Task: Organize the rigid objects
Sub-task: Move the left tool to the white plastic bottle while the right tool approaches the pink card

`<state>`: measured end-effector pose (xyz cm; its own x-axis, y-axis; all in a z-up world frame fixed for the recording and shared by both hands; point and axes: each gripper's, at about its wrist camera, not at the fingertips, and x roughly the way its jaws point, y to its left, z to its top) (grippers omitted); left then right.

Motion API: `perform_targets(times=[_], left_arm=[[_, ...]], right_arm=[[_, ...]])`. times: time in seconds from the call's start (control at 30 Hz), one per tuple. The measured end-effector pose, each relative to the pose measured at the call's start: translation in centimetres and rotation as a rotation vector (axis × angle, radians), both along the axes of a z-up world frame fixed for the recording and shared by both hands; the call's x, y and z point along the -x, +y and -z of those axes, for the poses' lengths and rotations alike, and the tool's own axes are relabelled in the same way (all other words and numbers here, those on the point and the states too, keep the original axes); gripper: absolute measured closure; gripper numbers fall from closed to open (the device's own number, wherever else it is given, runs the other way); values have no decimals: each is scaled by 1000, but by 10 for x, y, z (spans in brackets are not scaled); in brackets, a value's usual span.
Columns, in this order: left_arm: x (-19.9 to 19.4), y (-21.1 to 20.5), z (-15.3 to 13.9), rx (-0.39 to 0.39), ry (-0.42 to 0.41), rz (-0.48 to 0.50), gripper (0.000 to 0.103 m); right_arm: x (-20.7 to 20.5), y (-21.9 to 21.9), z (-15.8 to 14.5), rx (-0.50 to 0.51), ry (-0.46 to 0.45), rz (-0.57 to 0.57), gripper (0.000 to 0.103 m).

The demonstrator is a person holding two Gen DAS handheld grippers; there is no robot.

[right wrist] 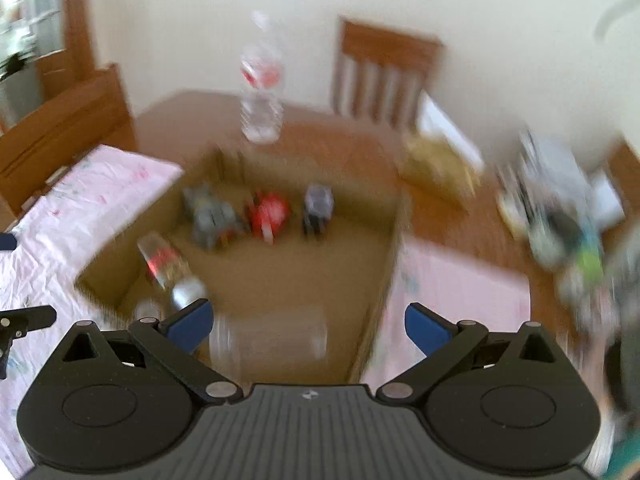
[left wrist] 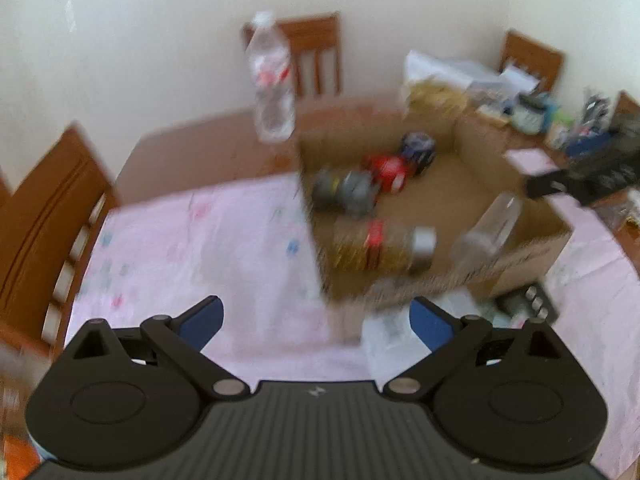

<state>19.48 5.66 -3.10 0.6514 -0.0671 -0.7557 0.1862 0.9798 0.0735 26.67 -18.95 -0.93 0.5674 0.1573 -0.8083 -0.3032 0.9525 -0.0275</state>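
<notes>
Both my left gripper (left wrist: 316,320) and right gripper (right wrist: 308,328) have fingers spread wide, empty. Toy cars (right wrist: 268,212) and jars sit mid-frame inside the box (left wrist: 532,240); one bottle (left wrist: 272,80) remains on the desk, upper centre.

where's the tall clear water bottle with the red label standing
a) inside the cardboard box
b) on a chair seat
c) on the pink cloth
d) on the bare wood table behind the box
d: the water bottle stands upright on the bare wooden table just behind the cardboard box, off the pink cloth.
</notes>
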Motion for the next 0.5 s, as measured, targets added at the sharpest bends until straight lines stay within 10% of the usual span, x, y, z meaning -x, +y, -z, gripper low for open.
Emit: perform_targets(times=[0.5], left_arm=[[26,22,12,21,11,48,4]], right_arm=[[35,20,69,-95,247,341,0]])
